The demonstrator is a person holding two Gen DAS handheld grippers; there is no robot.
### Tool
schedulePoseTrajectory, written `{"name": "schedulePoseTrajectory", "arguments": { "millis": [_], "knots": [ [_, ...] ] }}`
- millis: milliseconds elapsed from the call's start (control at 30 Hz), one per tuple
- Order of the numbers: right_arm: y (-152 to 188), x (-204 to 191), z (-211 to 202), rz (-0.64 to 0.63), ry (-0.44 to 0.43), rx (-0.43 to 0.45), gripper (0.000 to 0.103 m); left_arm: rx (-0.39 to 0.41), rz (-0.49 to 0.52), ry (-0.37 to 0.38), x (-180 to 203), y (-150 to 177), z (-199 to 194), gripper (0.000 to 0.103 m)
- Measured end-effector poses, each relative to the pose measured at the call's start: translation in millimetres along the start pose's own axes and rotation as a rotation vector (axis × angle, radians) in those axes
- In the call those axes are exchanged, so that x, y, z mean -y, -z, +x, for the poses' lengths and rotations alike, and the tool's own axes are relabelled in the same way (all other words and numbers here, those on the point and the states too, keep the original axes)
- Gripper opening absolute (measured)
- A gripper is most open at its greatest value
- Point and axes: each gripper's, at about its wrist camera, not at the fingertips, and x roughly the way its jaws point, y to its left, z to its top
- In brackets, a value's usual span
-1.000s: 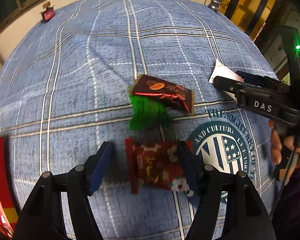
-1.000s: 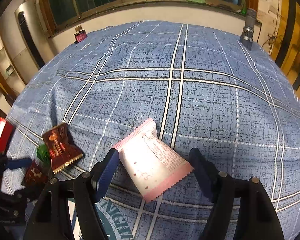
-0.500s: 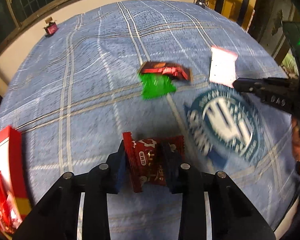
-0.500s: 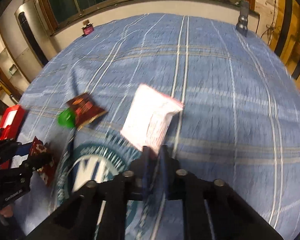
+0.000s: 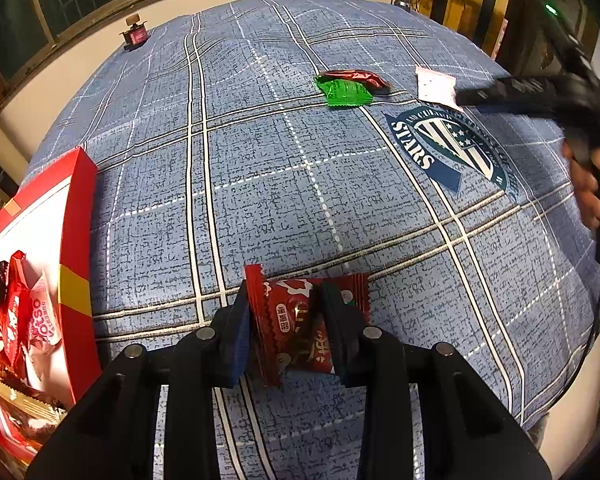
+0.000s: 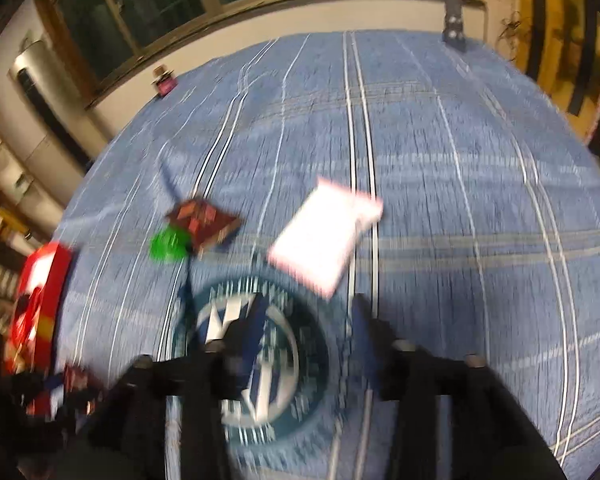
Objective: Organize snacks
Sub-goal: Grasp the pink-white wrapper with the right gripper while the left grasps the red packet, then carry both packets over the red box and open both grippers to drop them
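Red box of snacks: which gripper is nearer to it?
Left. The left gripper, shut on a red packet, sits beside the red box; the right gripper is by the white packet.

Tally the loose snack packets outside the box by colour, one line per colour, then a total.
Red: 1, clamped in the left gripper
Dark red-brown: 1
Green: 1
White-pink: 1
Total: 4

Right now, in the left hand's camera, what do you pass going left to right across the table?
Red box of snacks → red packet in the left gripper → green wrapper → white packet → STARS emblem → right gripper's hand.
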Motion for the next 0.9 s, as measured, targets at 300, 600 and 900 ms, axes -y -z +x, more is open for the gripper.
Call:
{"name": "schedulePoseTrajectory", "arguments": {
  "millis": [300,600,900],
  "knots": [
    [-40,-22,52,0.048,0.244,-0.051,0.049,-0.001,-0.034,0.033,-14,2,5,0.077],
    [-26,-11,44,0.064,0.187,0.0,0.025,0.036,-0.014,0.036,-10,6,1,0.061],
    [30,14,-22,0.134,-0.011,0.032,0.006,0.069,-0.017,0.06,-9,15,-10,0.028]
  ]
}}
